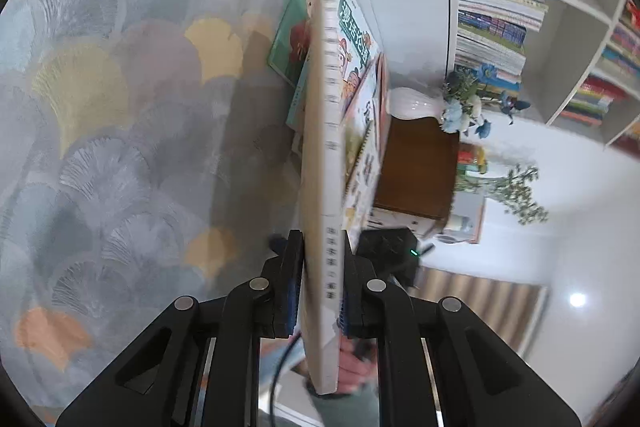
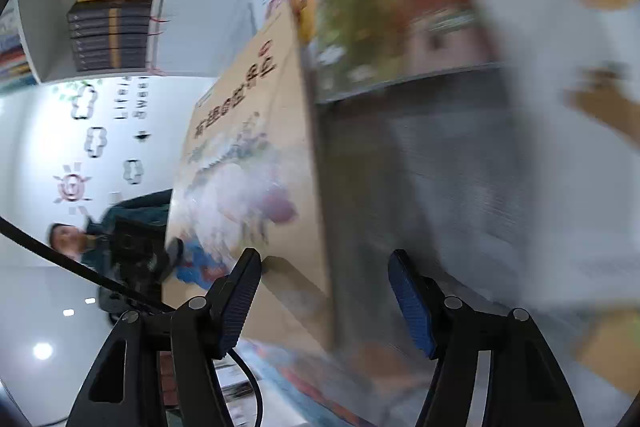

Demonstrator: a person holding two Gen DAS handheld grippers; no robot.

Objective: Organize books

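My left gripper [image 1: 320, 255] is shut on a tan book [image 1: 324, 155], held edge-on with its spine toward the camera above the patterned rug. The same tan book [image 2: 248, 163] shows its cover in the right wrist view, just ahead of my right gripper [image 2: 324, 263], which is open and empty; its left finger [image 2: 240, 291] is close to the cover. Other books [image 1: 360, 75] lie beyond the tan one, a green one [image 1: 298, 27] farthest. A blurred picture book [image 2: 400, 7] lies on the rug.
A rug with a fan pattern [image 1: 120, 107] covers the floor. A white bookshelf full of books [image 1: 504, 11] stands behind. A brown box [image 1: 416, 167], a white vase with blue flowers [image 1: 416, 103] and a black device [image 1: 388, 247] sit near the books. A person [image 2: 76, 239] is nearby.
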